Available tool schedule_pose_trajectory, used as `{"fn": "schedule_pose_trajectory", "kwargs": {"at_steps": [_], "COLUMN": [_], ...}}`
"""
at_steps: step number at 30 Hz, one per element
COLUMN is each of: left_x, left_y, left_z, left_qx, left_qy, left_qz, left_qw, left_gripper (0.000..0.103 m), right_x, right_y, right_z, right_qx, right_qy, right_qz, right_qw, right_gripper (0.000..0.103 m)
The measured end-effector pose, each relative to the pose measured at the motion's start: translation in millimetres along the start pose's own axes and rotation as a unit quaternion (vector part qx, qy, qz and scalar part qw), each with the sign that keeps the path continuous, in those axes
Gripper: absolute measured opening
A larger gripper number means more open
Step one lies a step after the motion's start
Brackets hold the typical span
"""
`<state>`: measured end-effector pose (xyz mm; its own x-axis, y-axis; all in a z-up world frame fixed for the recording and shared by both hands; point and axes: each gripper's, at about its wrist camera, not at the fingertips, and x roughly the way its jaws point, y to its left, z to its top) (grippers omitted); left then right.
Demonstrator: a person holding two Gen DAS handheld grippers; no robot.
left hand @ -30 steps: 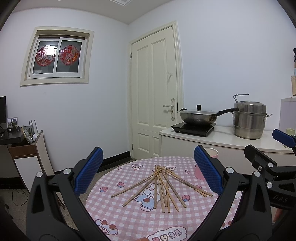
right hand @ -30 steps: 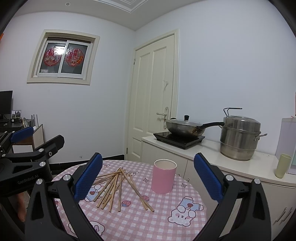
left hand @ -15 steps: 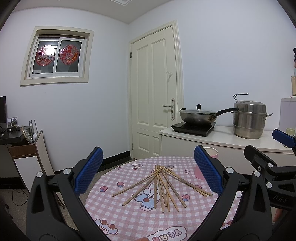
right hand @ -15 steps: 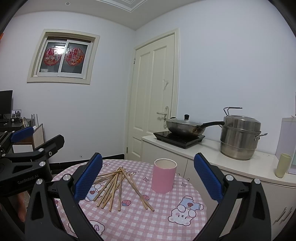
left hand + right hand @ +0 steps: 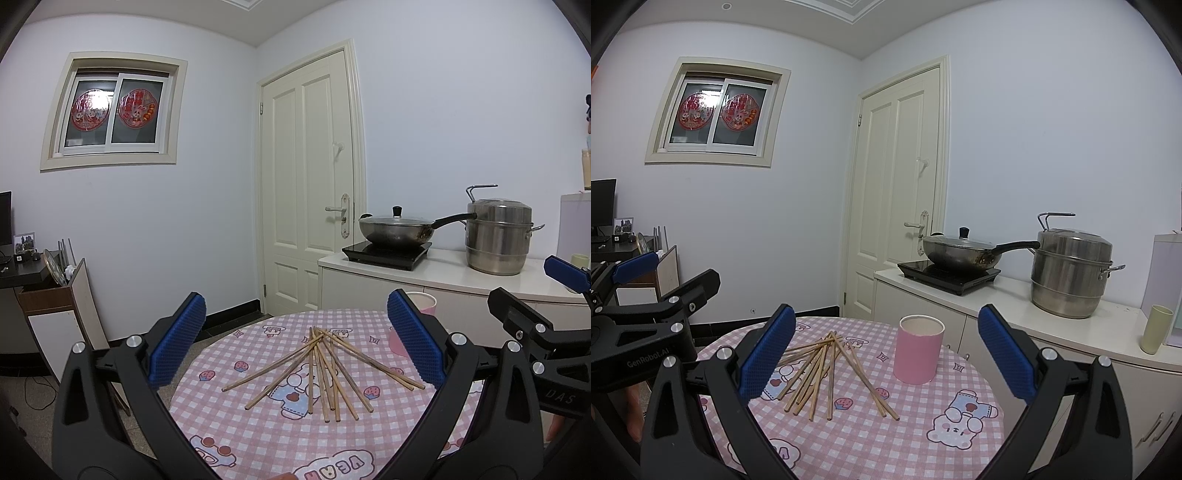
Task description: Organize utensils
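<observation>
On the checked table [image 5: 258, 432], the chopsticks [image 5: 325, 369] are lying fanned, long axes running away from the wide-open left gripper [image 5: 295, 350] (nearer); the equally wide right gripper [image 5: 886, 354] is facing the pink cup [image 5: 918, 349].

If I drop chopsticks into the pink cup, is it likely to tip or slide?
The pink cup stands upright and empty on the checked tablecloth, tall for its base, so it probably tips if long chopsticks lean on its rim. It looks thin-walled and likely light, so a nudge may slide it. Both grippers, left and right, are open and clear of it.
</observation>
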<state>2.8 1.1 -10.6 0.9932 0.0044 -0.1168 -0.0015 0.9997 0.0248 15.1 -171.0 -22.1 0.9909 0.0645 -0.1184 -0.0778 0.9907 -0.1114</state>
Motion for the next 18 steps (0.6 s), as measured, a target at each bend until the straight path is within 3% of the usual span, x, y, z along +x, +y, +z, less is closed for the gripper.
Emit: {"fn": "schedule_pose_trajectory", "kwargs": {"at_steps": [18], "left_x": [1.8], "left_y": [1.9], "left_z": [-2.1], "left_qx": [0.003], "left_qy": [0.008], "left_qz": [0.0], "left_qw": [1.0], "left_gripper": [0.097], "right_x": [5.6], "right_y": [1.8], "right_z": [-10.8], "right_qx": [0.0], "right_qy": [0.006], "right_qz": [0.0], "right_qw": [1.0], "right_gripper": [0.096]}}
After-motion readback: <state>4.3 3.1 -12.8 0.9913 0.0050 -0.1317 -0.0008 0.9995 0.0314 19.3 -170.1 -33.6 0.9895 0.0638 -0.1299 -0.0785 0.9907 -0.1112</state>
